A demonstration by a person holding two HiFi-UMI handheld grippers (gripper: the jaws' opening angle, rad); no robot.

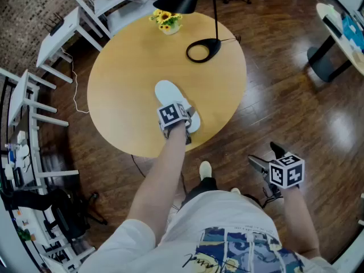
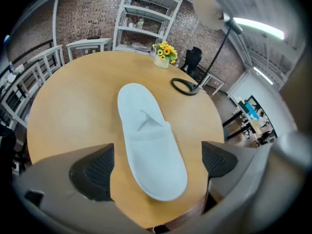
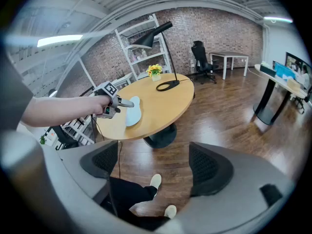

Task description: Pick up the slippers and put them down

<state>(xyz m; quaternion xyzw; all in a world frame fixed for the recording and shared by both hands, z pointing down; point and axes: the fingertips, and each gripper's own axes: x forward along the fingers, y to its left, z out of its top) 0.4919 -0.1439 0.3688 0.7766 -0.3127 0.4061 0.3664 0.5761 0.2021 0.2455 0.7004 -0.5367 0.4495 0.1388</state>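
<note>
One white slipper (image 1: 169, 97) lies flat on the round wooden table (image 1: 125, 78), near its front edge, toe end towards me. My left gripper (image 1: 177, 118) hangs over the slipper's near end. In the left gripper view the slipper (image 2: 146, 130) runs between the two dark pads (image 2: 95, 172), which stand wide apart on either side without touching it; this gripper (image 2: 156, 165) is open. My right gripper (image 1: 266, 156) is off the table to the right, above the wooden floor. It is open (image 3: 155, 165) with nothing between its fingers. From there the slipper (image 3: 132, 115) shows far off.
A small vase of yellow flowers (image 1: 166, 21) and a black lamp with a ring base (image 1: 203, 50) stand at the table's far side. White shelving (image 1: 34, 101) lines the left. Another table (image 1: 341, 33) is at the far right. My feet in pale shoes (image 1: 205, 169) are below.
</note>
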